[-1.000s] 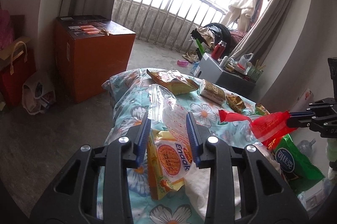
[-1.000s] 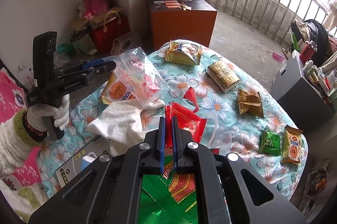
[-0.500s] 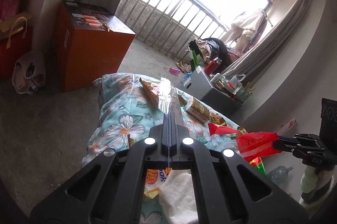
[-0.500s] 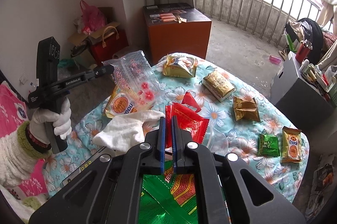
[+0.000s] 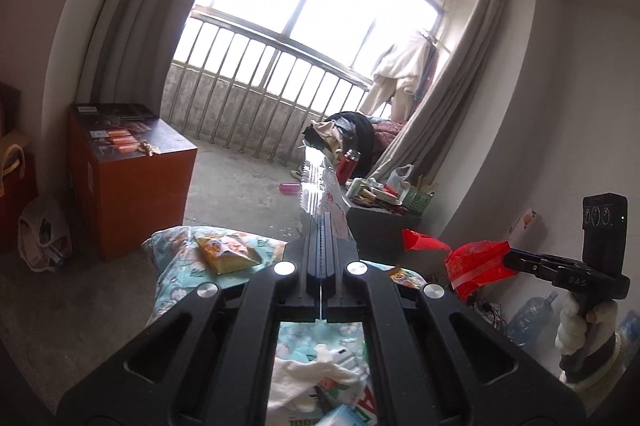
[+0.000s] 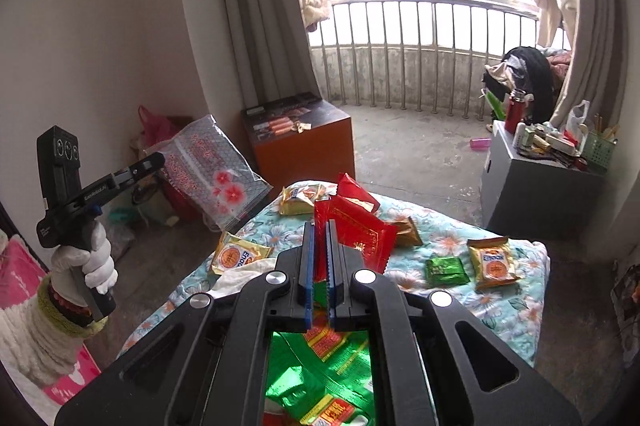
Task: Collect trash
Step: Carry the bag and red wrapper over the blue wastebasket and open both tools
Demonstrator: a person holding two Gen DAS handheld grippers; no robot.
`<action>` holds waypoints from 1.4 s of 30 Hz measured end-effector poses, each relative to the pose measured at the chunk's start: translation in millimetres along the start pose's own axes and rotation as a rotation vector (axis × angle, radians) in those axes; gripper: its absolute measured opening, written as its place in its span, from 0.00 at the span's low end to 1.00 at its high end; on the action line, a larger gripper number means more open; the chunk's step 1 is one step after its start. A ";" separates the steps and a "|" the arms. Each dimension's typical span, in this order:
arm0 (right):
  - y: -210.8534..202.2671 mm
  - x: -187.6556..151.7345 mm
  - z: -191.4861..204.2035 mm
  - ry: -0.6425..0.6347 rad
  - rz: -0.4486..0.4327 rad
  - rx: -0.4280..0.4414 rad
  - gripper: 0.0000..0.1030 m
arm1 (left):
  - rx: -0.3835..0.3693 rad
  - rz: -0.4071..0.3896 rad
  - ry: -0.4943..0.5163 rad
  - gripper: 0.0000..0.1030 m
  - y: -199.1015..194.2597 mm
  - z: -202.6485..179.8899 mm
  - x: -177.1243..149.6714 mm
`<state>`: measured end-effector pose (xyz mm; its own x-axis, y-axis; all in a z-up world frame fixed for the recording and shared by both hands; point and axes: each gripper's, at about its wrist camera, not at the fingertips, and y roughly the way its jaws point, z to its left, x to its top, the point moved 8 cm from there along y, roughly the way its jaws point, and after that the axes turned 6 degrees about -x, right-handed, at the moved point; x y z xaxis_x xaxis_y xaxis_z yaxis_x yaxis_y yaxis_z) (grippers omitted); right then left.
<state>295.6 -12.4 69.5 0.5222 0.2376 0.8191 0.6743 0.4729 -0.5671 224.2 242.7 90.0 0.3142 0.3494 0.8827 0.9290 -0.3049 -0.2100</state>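
Two grippers are clamped: left gripper (image 5: 321,226) pinches a clear flower-printed plastic bag (image 6: 216,169), right gripper (image 6: 319,238) a red foil wrapper (image 6: 356,230). Yellow "Enaak" snack packets (image 6: 494,262) lie on the floral cloth (image 6: 520,302).

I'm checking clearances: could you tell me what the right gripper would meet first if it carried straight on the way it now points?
Probably the floral bedspread, near the gold wrapper beyond the red packet the right gripper holds; depth is unclear.

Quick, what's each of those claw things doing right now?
Left gripper: jaws closed on the clear plastic bag.
Right gripper: jaws closed on the red wrapper.
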 end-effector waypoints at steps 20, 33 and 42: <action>-188.3 -295.9 -312.6 0.715 0.054 -0.467 0.05 | -0.512 0.695 0.290 0.00 186.6 -397.7 -220.7; -164.9 -494.7 -448.4 1.193 0.128 -0.539 0.05 | -0.453 1.162 0.502 0.00 301.9 -534.4 -524.2; -117.6 -556.0 -500.9 1.270 0.237 -0.633 0.23 | -0.432 1.201 0.418 0.47 330.2 -543.3 -587.9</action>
<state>187.5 -625.1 -362.7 0.5291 -0.8067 0.2632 0.4455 0.0001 -0.8953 239.9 -544.7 -269.9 0.7305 -0.6010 0.3242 -0.0384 -0.5102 -0.8592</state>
